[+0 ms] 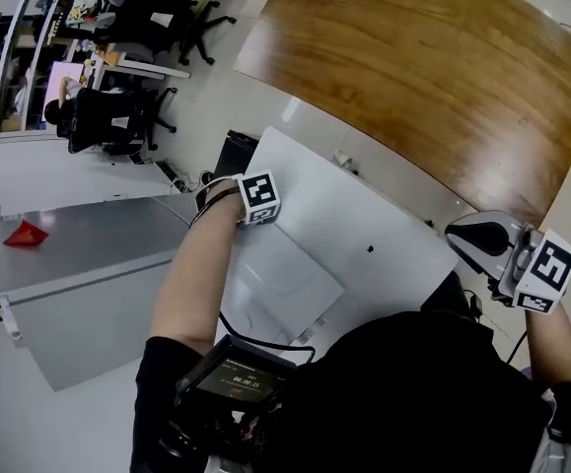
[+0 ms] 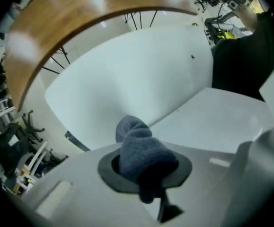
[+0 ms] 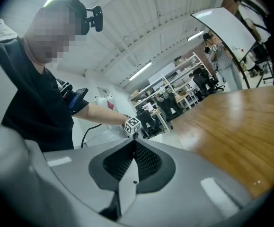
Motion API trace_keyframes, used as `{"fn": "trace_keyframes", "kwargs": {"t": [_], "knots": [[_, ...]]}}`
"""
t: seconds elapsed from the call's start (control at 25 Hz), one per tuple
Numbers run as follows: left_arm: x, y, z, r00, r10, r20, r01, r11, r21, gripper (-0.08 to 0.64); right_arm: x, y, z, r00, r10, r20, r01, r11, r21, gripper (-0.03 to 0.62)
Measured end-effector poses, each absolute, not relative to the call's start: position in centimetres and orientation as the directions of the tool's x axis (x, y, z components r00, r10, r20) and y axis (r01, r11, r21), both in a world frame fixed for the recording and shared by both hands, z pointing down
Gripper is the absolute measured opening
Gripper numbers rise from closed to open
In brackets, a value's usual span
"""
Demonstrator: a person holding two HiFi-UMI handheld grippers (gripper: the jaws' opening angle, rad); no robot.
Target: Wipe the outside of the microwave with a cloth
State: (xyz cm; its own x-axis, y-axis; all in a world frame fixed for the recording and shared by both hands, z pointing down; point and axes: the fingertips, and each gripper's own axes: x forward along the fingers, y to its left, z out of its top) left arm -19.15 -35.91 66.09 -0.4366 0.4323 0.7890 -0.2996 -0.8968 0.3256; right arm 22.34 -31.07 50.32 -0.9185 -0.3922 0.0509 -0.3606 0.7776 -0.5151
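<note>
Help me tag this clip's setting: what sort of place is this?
Probably an open-plan office or lab workspace: black office chairs stand across the room, a large wooden table fills one side, and a whiteboard stands beyond it.

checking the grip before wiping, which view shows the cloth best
The left gripper view: the blue-grey cloth fills the middle, bunched in the tongs of the left gripper. In the head view that gripper's body hides it; the right gripper view shows that gripper far off, no cloth visible.

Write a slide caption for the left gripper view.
Left gripper, shut on a grey cloth, faces the white microwave.
</note>
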Motion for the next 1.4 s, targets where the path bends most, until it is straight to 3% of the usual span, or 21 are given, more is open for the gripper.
{"fn": "trace_keyframes", "kwargs": {"t": [0.4,0.68,1.12,1.28,1.4], "knots": [[-20.2,-33.8,71.6,-0.532,0.557,0.637,-0.363,-0.83,0.423,0.054,24.5,-30.8,54.9,-0.894,-0.437,0.097,-0.409,0.709,-0.574,0.005],[-19.2,-33.4,62.2,-0.442,0.655,0.613,-0.484,-0.75,0.452,0.052,23.8,-30.0,52.6,-0.899,-0.433,0.061,-0.391,0.734,-0.555,0.005],[-16.8,-32.6,46.5,-0.278,0.449,0.849,-0.393,-0.86,0.326,0.052,18.2,-27.2,44.5,-0.932,-0.361,-0.032,-0.309,0.837,-0.451,0.005],[-12.7,-35.4,50.6,-0.165,0.327,0.931,-0.332,-0.907,0.259,0.054,17.6,-28.5,45.2,-0.934,-0.357,-0.032,-0.304,0.837,-0.456,0.005],[-11.8,-34.8,57.4,-0.223,0.378,0.898,-0.291,-0.906,0.309,0.054,17.8,-28.8,47.4,-0.933,-0.359,-0.009,-0.31,0.821,-0.48,0.005]]}}
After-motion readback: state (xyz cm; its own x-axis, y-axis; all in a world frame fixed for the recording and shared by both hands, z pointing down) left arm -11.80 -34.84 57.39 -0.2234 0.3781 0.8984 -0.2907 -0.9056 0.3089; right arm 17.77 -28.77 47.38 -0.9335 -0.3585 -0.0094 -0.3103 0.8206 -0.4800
